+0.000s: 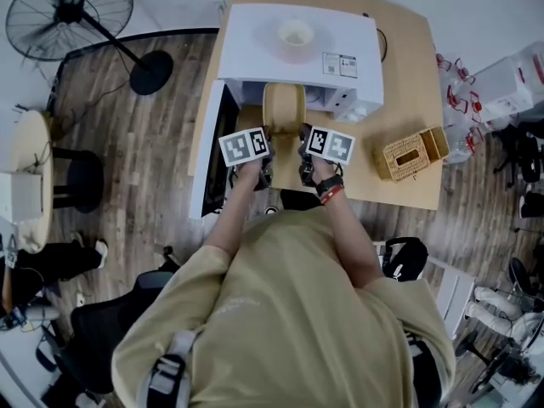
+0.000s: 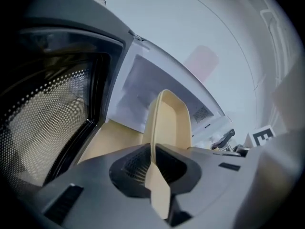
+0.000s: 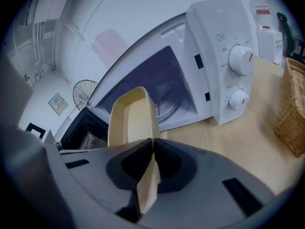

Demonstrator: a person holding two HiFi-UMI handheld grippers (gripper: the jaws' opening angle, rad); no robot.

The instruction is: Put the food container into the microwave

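Food container: beige plastic tray, looks empty. It hangs at upper centre of the head view, just in front of the microwave opening, not yet inside.

Left tongs are clamped on its left rim. Right tongs are clamped on the right rim. Each pinches only the thin edge.

Judgement: light and fairly stiff, but the rim is thin and smooth and could flex or slip. Gripping opposite rims should keep it level.

Door stands open at frame left.

Writing: the sticker on the microwave top and the print beside the dials are too small to read.

Basket sits on the worktop, right of centre.
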